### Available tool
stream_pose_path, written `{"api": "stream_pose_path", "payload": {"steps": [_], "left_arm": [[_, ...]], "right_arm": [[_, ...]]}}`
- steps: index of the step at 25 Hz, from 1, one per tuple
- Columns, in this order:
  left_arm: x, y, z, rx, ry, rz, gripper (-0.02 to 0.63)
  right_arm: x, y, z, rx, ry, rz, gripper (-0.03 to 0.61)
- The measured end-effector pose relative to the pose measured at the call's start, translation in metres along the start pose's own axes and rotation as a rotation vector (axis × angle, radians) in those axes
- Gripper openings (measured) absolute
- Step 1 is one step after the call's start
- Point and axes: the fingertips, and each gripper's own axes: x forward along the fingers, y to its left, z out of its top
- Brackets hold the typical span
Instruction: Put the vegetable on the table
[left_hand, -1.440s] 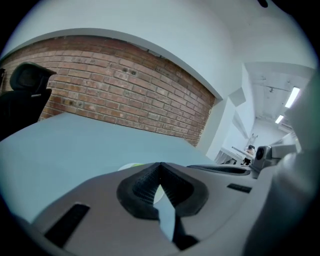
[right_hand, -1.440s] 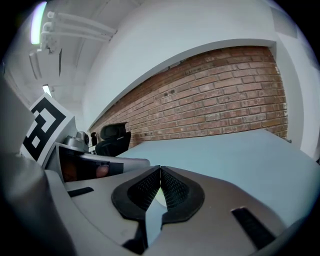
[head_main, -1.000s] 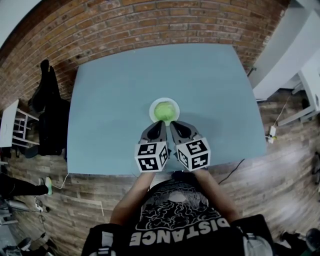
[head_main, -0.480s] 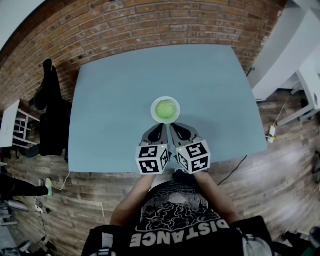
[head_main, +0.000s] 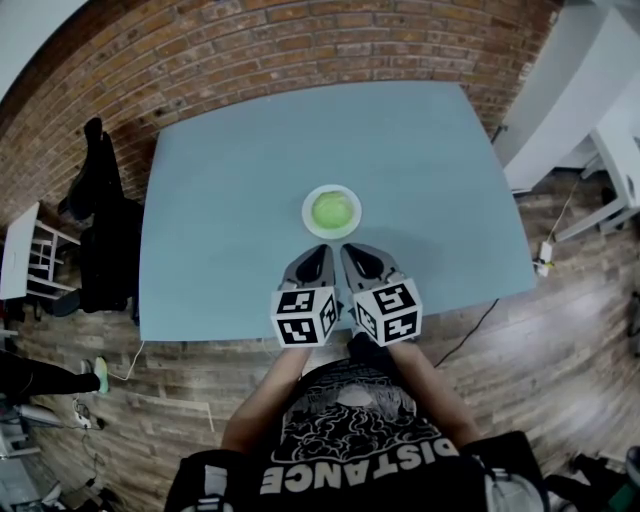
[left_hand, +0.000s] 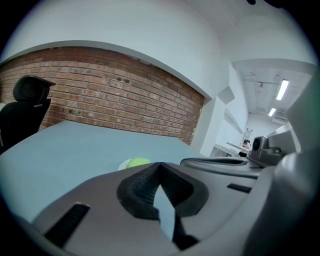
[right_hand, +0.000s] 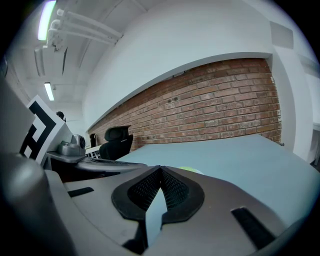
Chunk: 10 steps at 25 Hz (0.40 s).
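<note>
Left gripper (head_main: 320, 252): jaws closed tip to tip in the left gripper view (left_hand: 159, 166); nothing is held between the ribbed pads. It is held over the near part of the table, short of the plate.
Right gripper (head_main: 350, 250): jaws likewise brought together at the tips in the right gripper view (right_hand: 160, 169); nothing is gripped or touched. It is held just beside the left gripper, tips angled toward each other.
Vegetable (head_main: 332, 210): round and pale green, kind not determined. It is seated in the middle of the plate, just beyond both gripper tips, and is seen low over the left jaw (left_hand: 138, 162).
Plate (head_main: 309, 222): small, white and round, set near the centre of the table.
Table (head_main: 230, 190): blue-grey top, bordered by a brick wall (head_main: 250, 50) on the far side.
Marker cubes: black-and-white square patterns are carried on the left (head_main: 303, 314) and right (head_main: 388, 310); no text can be read.
Writing: "DISTANCE" is printed in white on the person's black shirt (head_main: 350, 465).
Office chair (left_hand: 27, 100): black, seen beyond the table's left edge.
</note>
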Motion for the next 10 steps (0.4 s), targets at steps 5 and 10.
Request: {"api": "stream_pose_path", "payload": {"steps": [5,10], "left_arm": [[-0.0036,0.0014,-0.002,-0.007,0.009,-0.001,0.0],[-0.005,0.0032,-0.0037,-0.009,0.012,0.002,0.0]], "right_arm": [[-0.0015,0.004,0.0013,0.001,-0.006,-0.001,0.009],[-0.0017,0.0058,0.0006,0.0,-0.003,-0.002,0.009]]}}
